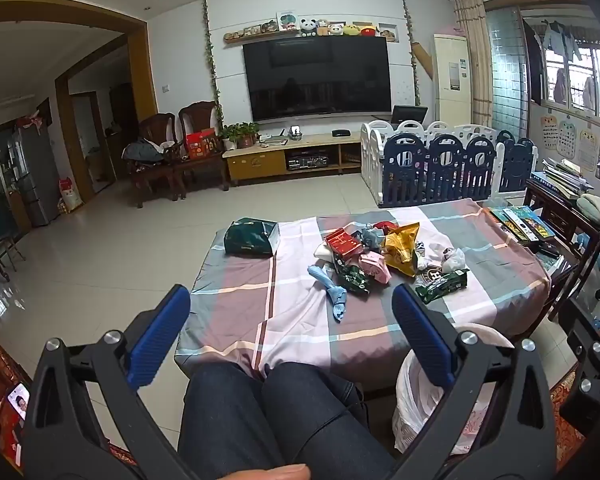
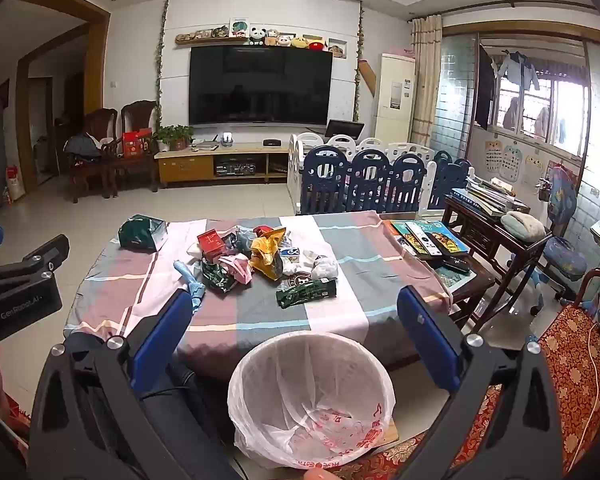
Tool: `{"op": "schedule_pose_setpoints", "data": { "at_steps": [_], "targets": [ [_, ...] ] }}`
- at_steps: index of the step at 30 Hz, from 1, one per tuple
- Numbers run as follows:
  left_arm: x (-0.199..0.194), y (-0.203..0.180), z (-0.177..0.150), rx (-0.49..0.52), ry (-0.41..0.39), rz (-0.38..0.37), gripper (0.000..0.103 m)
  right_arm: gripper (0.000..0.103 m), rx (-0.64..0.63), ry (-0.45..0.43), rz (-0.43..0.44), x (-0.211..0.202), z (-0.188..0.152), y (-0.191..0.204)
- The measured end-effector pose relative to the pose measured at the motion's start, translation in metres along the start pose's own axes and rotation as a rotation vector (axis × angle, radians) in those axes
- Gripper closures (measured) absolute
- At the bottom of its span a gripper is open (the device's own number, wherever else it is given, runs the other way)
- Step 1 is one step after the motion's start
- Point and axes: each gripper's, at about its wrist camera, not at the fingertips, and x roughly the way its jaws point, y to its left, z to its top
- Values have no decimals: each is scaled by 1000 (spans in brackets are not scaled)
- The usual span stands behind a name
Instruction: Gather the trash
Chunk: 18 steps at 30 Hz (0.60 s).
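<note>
On the left edge of the surface (image 2: 260, 320), the dark green bag (image 2: 142, 233) is sitting apart from the rest, likely not part of the first grabs. We are holding the left tongs (image 1: 290, 338) wide, nothing between the blue pads, hovering short of the near edge and angled down toward the cloth; knees are showing right below them, so we are sitting at the near side.

Moving right, the trash pile (image 2: 260, 258) is sitting mid-surface: light blue crumpled piece (image 1: 332, 288) nearest the left tongs, then red box (image 2: 210, 242), pink wrapper (image 2: 238, 266), yellow foil bag (image 2: 266, 256), white plastic wad (image 2: 324, 268). The green wrapper (image 2: 306, 294) is lying alone at the front of the pile, closest to us, probably the easiest first pick.

Right tongs (image 2: 294, 330) are also gaping fully, empty, aiming over the bin (image 2: 312, 392). The bin is standing on the floor just below the near edge of the surface, white liner open, only print on the liner visible inside. We judge that placement is deliberate: short drop from pile to bin. Nothing collected yet by the look of it.

Far right, books and remotes (image 2: 428, 240) are lining the surface edge, not trash.
</note>
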Motion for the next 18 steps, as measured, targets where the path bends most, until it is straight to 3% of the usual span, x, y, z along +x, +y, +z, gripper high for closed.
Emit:
{"op": "schedule_pose_setpoints", "data": {
  "at_steps": [18],
  "targets": [
    [1, 0, 0, -1, 9, -4, 3, 3, -4, 3, -2, 2, -1, 0]
  ]
}}
